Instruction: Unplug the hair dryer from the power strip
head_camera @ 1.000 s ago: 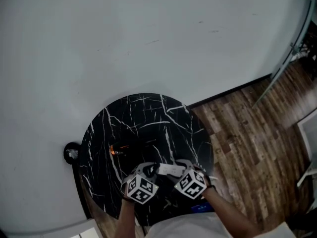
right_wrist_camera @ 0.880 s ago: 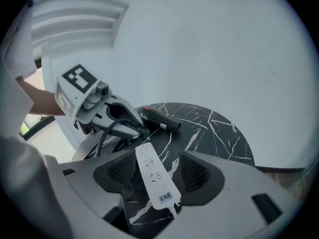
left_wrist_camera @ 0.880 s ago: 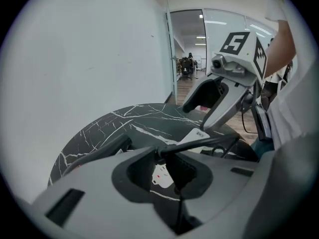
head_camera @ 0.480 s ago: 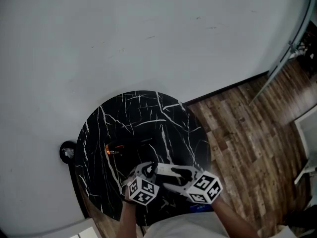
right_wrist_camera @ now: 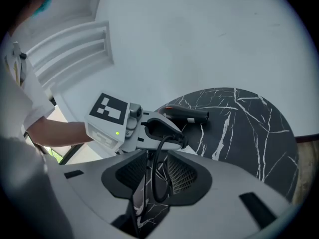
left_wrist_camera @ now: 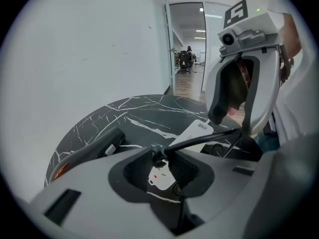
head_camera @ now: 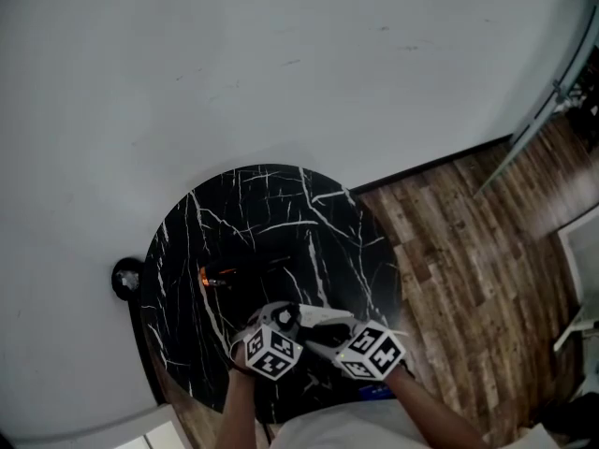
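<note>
round black marble-pattern table (head_camera: 271,204) stands against a pale wall, with wood-plank floor (head_camera: 468,269) to its right. the hair dryer (head_camera: 217,277) lies on its side at the left part of the tabletop, an orange light showing at one end, well apart from both grippers. both grippers are held over the near edge of the table, close together, jaws turned toward each other. left gripper (left_wrist_camera: 160,166): jaws partly apart, having just been opening; the end of the white power strip (left_wrist_camera: 160,177) sits between them, with the black plug (left_wrist_camera: 159,156) directly above it. no pad is seen pressing on the strip. the black cord (left_wrist_camera: 201,142) runs from the plug out to the right, toward the right gripper. right gripper (right_wrist_camera: 155,176): jaws partly apart, having just been closing; a loop of the cord hangs between them, and no firm clamp on it is seen. in the right gripper view the cord leads up to the mouth of the left gripper. whether the plug is fully out of the strip cannot be determined.
</note>
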`<action>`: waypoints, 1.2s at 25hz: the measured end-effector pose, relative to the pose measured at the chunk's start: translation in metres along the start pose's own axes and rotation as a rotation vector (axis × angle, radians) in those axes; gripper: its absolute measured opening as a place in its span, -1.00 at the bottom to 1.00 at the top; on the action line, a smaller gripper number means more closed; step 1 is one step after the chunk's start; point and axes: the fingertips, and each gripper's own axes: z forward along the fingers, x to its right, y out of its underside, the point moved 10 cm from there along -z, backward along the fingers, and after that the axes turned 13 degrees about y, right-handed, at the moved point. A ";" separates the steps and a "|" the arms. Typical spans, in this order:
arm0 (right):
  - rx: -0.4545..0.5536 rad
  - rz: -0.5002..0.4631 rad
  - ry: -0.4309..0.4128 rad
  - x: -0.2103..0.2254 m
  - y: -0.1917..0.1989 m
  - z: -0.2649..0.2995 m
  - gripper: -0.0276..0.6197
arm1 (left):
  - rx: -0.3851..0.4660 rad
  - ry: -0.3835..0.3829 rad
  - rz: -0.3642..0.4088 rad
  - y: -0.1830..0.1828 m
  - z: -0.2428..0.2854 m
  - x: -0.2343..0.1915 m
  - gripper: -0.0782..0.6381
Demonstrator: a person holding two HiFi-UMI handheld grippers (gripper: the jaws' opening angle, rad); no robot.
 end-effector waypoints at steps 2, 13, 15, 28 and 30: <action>-0.031 -0.031 0.039 0.001 0.002 0.006 -0.52 | -0.008 0.003 0.002 -0.001 0.003 0.001 -0.56; -0.047 -0.007 0.159 0.029 0.010 0.022 -0.85 | -0.038 -0.033 0.004 0.005 -0.001 -0.008 -0.53; -0.051 0.015 0.190 0.039 0.010 0.025 -0.85 | -0.023 -0.032 -0.014 0.006 -0.004 -0.010 -0.53; -0.077 -0.010 0.293 0.054 0.021 0.041 -0.85 | 0.185 0.004 -0.292 0.018 -0.011 -0.009 -0.53; -0.079 -0.023 0.300 0.050 0.022 0.043 -0.84 | 0.220 0.007 -0.336 0.019 -0.011 -0.009 -0.53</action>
